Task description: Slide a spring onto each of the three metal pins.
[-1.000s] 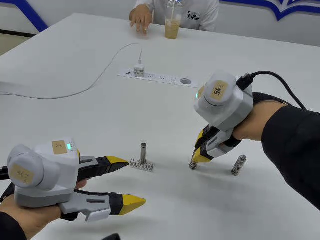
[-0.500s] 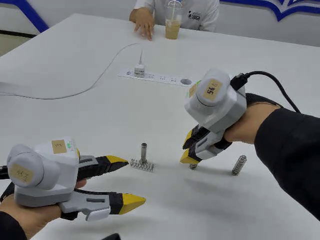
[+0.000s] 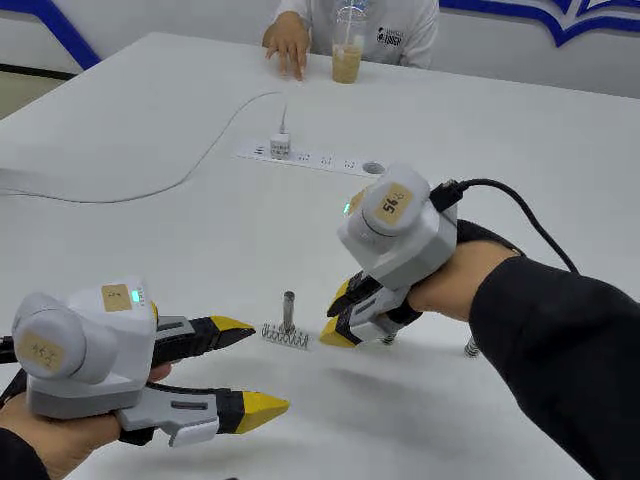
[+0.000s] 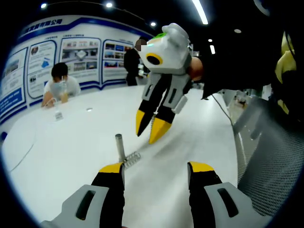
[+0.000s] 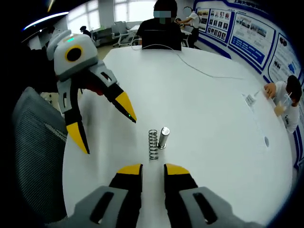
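A bare metal pin (image 3: 288, 305) stands upright on the white table, with a loose spring (image 3: 284, 335) lying at its base. Both are also in the left gripper view, pin (image 4: 120, 145) and spring (image 4: 132, 159), and in the right gripper view, pin (image 5: 163, 137) and spring (image 5: 153, 144). My right gripper (image 3: 338, 318) hovers just right of the pin, its jaws a narrow gap apart and holding nothing. Behind it, two more upright springs (image 3: 387, 340) (image 3: 470, 347) are partly hidden. My left gripper (image 3: 250, 365) is wide open and empty, left of the pin.
A white power strip (image 3: 320, 158) with a plugged charger (image 3: 280, 145) and a long cable lies further back. A person sits at the far edge with a hand (image 3: 288, 40) beside a drink cup (image 3: 347, 50).
My right gripper has moved left, away from the two upright springs and toward the bare pin. The left gripper has stayed where it was, still open.
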Motion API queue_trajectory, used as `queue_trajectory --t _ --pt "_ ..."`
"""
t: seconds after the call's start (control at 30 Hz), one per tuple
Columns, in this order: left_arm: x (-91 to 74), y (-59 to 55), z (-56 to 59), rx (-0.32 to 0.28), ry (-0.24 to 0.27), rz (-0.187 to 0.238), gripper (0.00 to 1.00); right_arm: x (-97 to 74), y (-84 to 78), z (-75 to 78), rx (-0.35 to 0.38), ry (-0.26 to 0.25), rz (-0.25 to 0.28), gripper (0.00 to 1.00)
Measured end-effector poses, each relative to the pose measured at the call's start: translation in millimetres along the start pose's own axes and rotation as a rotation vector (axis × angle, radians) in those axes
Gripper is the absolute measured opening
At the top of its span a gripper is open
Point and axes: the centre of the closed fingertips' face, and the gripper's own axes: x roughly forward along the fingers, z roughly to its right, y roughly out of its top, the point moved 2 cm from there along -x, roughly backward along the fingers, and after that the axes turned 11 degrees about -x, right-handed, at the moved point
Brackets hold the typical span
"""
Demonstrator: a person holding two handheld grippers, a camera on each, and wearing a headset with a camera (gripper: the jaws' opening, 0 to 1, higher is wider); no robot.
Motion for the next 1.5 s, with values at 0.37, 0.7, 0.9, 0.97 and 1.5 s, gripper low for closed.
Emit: queue_trajectory --t 0.37,0.7,0.9,0.97,1.5 --pt "0.1 -1.9 -1.2 -0.001 -0.002 -0.006 0.54 18.4 2.5 2.7 0.047 -0.014 0.032 0.17" --pt "0.3 -1.3 -3.1 0.0 0.0 -0.006 0.54 34.0 5.6 1.2 0.041 -0.02 0.037 0.16" --pt "-2.8 -2.2 -4.6 -0.002 0.006 -0.007 0.54 38.4 4.5 2.7 0.044 -0.017 0.029 0.15" --pt "-3.5 -2.5 -5.1 -0.003 0.008 -0.007 0.54 39.4 3.3 2.3 0.047 -0.013 0.026 0.13" --pt "-3.1 -3.4 -6.4 -0.004 0.016 -0.011 0.53 34.0 -0.8 -4.0 0.044 0.007 0.022 0.11"
